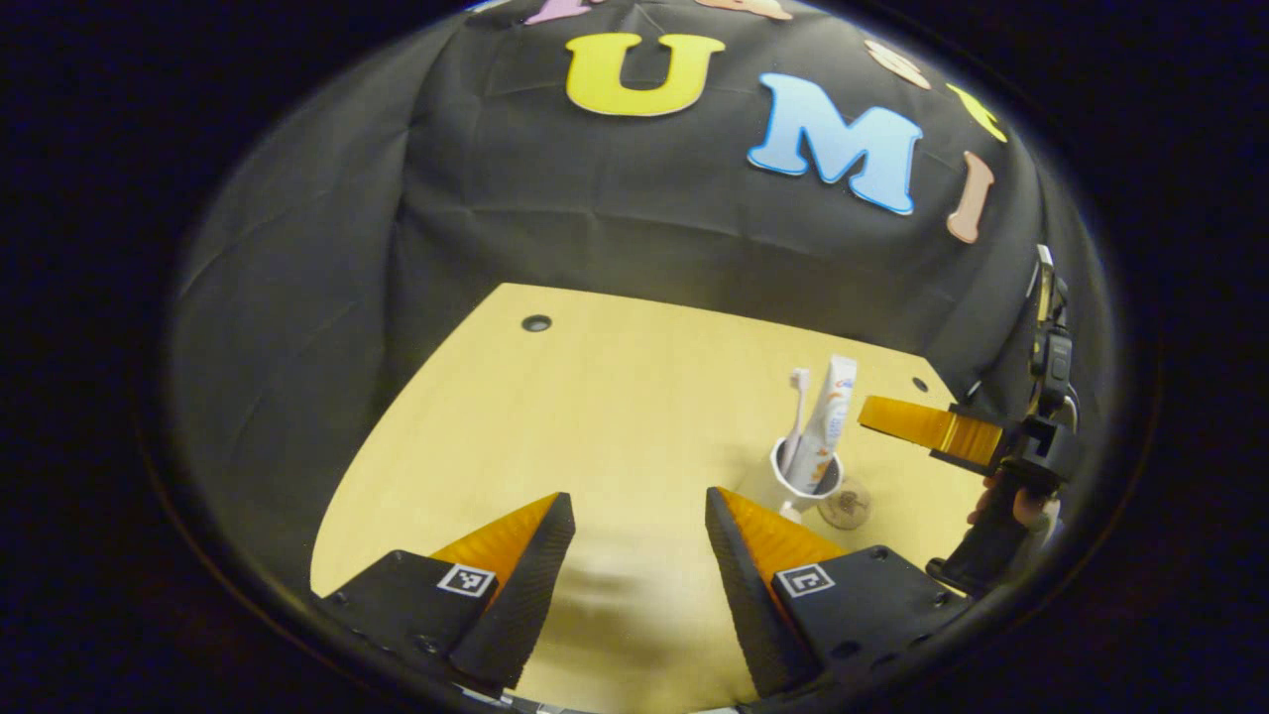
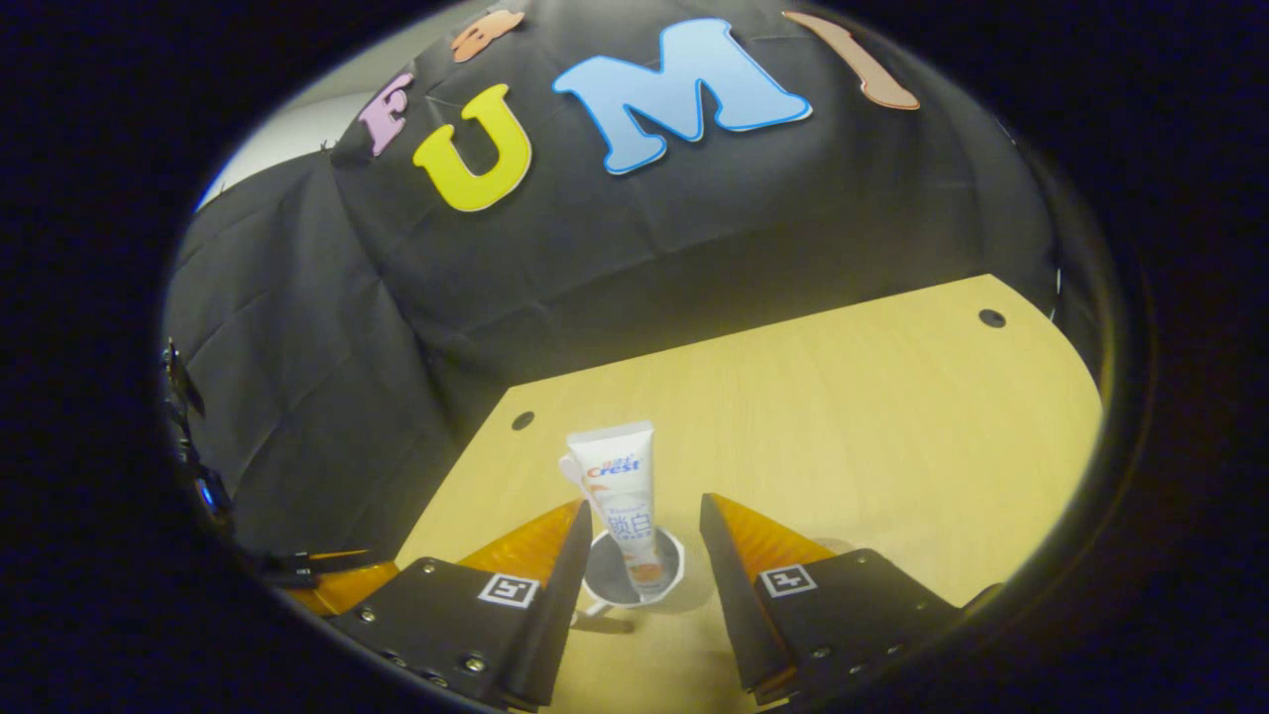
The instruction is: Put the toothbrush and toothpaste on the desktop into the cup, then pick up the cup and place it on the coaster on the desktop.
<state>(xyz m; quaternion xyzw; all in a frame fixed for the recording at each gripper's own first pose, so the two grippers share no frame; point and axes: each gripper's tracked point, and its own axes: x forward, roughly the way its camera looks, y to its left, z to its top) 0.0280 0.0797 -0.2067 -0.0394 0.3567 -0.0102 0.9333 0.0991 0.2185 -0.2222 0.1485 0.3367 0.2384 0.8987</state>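
The pale wooden desktop (image 1: 615,397) ends at the black cloth wall along its far edge, where small round holes sit near the corners, and most of its surface lies bare, giving wide room to the left of the task's things. In the left gripper view the small white cup (image 1: 805,480) stands toward the right part of the desk, holding a white toothbrush (image 1: 796,416) head-up and a white toothpaste tube (image 1: 827,421) upright, both leaning slightly against the rim. Just beside the cup, on its right, lies a round, see-through brownish coaster (image 1: 846,507); the cup stands on the desk, not on it. The left gripper (image 1: 639,521) hangs above bare wood, its fingers apart and holding nothing. The right gripper (image 2: 639,531) has its fingers spread to either side of the cup (image 2: 634,575), near the rim but not pressing on it, with the tube (image 2: 623,496) rising between them.
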